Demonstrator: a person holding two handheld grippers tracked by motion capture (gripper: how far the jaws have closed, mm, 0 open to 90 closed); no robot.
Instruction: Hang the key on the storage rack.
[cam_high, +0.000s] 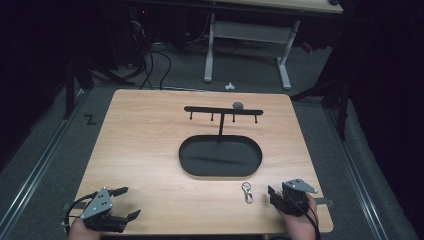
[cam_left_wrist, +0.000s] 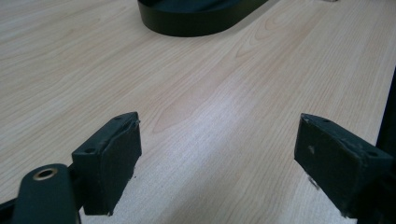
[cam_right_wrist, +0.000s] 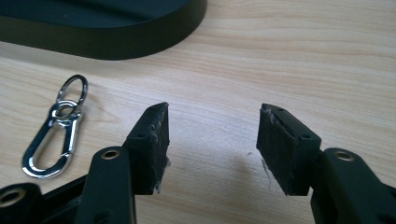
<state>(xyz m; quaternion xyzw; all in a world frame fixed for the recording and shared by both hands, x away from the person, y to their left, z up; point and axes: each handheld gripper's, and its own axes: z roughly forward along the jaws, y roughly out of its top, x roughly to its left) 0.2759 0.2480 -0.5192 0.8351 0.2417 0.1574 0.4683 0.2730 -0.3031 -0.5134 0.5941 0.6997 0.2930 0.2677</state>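
Observation:
A silver carabiner keyring (cam_high: 246, 192) lies flat on the wooden table (cam_high: 150, 145), just in front of a black oval tray (cam_high: 190, 165). From the tray's back rises a black stand with a crossbar of several hooks (cam_high: 223, 111). My right gripper (cam_high: 274, 196) rests near the front right edge, open and empty, with the keyring (cam_right_wrist: 56, 128) a little to its left. At the front left corner my left gripper (cam_high: 127, 202) stands open wide over bare wood, nothing between its fingers (cam_left_wrist: 109, 161). The tray's wall (cam_left_wrist: 187, 23) shows far ahead of it.
A small grey round object (cam_high: 238, 105) sits on the table behind the crossbar. Beyond the table stand a white desk frame (cam_high: 247, 45) and loose cables (cam_high: 150, 60) on the dark floor. Metal rails (cam_high: 45, 160) run along both sides.

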